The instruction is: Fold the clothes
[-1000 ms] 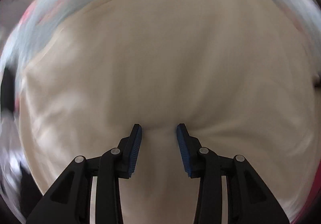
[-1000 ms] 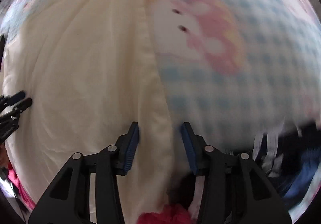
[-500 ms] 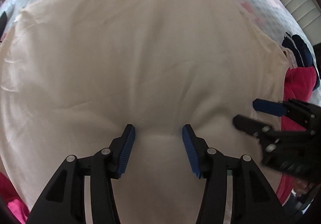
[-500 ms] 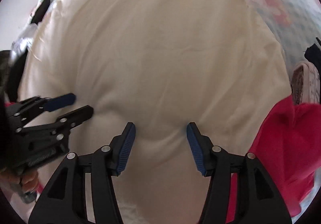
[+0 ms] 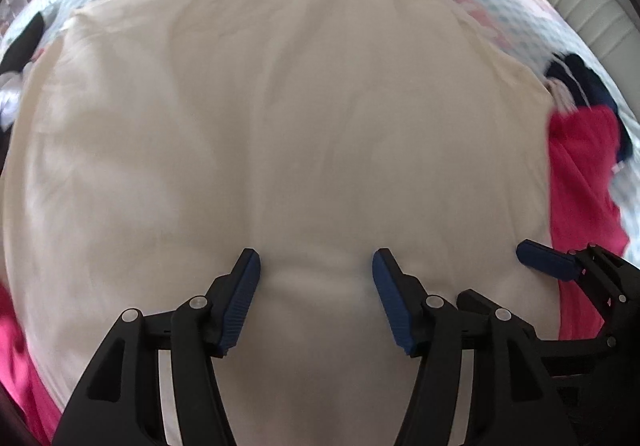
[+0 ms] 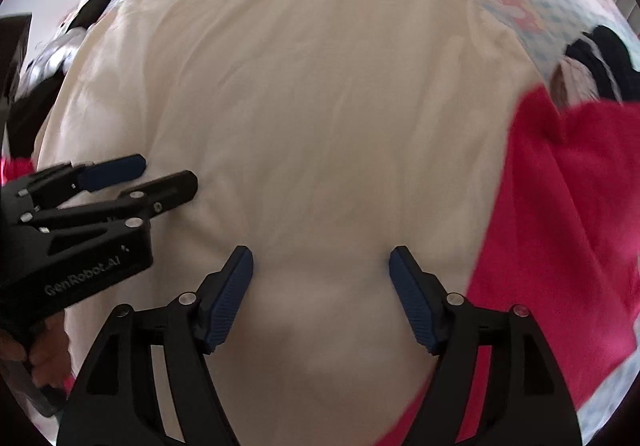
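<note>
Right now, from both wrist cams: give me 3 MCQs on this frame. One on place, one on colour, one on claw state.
1. Where does the pink garment lie relative to the cream garment?
A. on its right
B. spread on top of its middle
C. beyond its far edge

2. What colour are the claw pads?
A. red
B. blue
C. white

3. How do the left claw and right claw stand?
A. both shut on cloth
B. left shut, right open
C. both open

Answers:
1. A, the pink cloth borders the cream garment's right edge in both views.
2. B, the ribbed pads are blue on black fingers.
3. C, each shows a wide gap between its fingers, with cream cloth visible in it.
</note>
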`<move>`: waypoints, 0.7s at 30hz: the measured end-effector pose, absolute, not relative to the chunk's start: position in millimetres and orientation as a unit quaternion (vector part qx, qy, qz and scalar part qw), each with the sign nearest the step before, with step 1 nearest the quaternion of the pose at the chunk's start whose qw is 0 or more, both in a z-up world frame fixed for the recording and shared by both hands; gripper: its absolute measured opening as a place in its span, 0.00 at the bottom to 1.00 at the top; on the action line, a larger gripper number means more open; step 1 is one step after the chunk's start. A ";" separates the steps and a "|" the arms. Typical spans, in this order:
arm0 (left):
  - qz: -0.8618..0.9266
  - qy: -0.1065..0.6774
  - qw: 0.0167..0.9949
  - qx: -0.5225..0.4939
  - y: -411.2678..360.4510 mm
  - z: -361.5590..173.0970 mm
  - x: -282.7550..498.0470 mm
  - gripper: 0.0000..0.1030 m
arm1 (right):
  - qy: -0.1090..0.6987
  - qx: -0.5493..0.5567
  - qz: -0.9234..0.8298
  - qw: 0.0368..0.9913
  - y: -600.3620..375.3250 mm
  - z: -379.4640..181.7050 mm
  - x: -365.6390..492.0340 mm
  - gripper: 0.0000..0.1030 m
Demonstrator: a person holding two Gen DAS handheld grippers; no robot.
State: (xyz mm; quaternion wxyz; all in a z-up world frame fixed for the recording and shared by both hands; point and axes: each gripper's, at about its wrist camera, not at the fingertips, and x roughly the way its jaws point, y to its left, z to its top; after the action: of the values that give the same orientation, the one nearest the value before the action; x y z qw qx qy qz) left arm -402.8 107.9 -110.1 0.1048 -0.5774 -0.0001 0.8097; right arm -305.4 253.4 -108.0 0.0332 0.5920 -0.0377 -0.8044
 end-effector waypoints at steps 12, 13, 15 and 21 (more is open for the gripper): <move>0.831 -0.019 0.058 -0.552 83.8 -107.5 -191.3 0.63 | 0.030 0.559 -0.828 0.029 239.2 -101.6 -148.6 0.83; 0.835 -0.029 0.058 -0.547 80.0 -108.1 -178.5 0.63 | 0.015 0.556 -0.831 0.030 242.0 -103.5 -138.2 0.84; 0.850 -0.037 0.061 -0.523 65.3 -101.9 -166.3 0.63 | -0.007 0.549 -0.835 0.032 247.9 -103.9 -120.9 0.84; 0.859 -0.096 0.075 -0.497 52.4 -105.2 -117.2 0.63 | -0.055 0.523 -0.850 0.035 266.2 -98.9 -75.3 0.86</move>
State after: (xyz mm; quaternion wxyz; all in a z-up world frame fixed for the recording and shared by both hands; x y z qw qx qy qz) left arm -117.2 52.4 -105.2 0.0754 -0.4969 -0.0957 0.8592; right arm -75.3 266.2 -98.9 0.0349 0.5230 -0.0549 -0.8498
